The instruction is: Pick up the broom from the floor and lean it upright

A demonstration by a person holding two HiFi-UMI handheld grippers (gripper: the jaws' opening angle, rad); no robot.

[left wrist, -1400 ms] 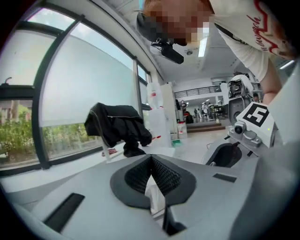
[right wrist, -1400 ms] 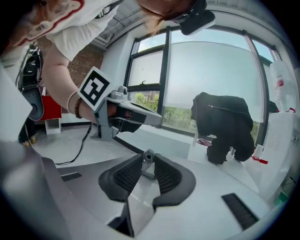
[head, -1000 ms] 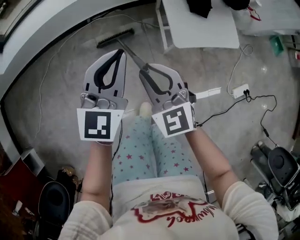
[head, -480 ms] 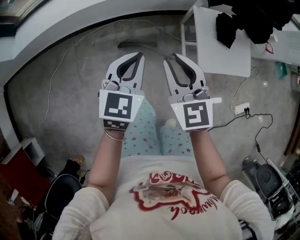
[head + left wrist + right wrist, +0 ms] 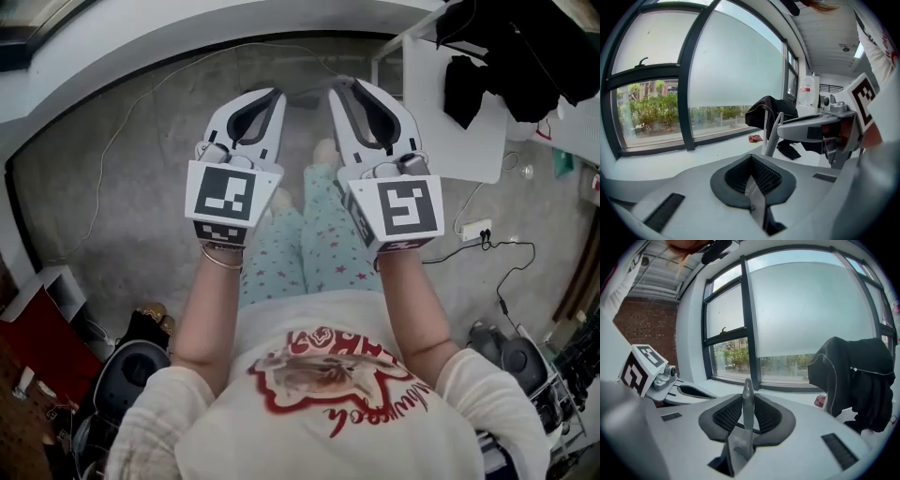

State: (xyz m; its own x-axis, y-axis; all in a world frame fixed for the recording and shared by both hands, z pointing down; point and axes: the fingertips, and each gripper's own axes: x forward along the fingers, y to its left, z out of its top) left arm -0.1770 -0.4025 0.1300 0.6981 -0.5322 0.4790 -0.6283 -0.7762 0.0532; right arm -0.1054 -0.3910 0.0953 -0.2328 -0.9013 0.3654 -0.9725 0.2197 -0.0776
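The broom shows as a thin grey handle [image 5: 747, 404] standing up between the pads of my right gripper [image 5: 747, 397], which is shut on it. In the head view only a dark bit of the broom's head [image 5: 307, 95] shows on the floor between the two gripper tips. My right gripper [image 5: 343, 86] and left gripper [image 5: 275, 94] are held side by side, a little apart, above the person's legs. The left gripper [image 5: 751, 157] has its pads together with nothing held. Each gripper view shows the other gripper alongside, the right gripper [image 5: 806, 129] and the left gripper [image 5: 689, 391].
A white table [image 5: 441, 112] with dark clothing [image 5: 506, 47] stands at the right, close to the right gripper. A white window ledge [image 5: 141, 37] curves across the far side. A power strip [image 5: 476, 229] and cables lie on the right floor. Clutter sits at bottom left.
Both grippers have moved forward toward the window and now sit closer to level with each other. The broom's head has shifted from the far left floor to between the gripper tips.
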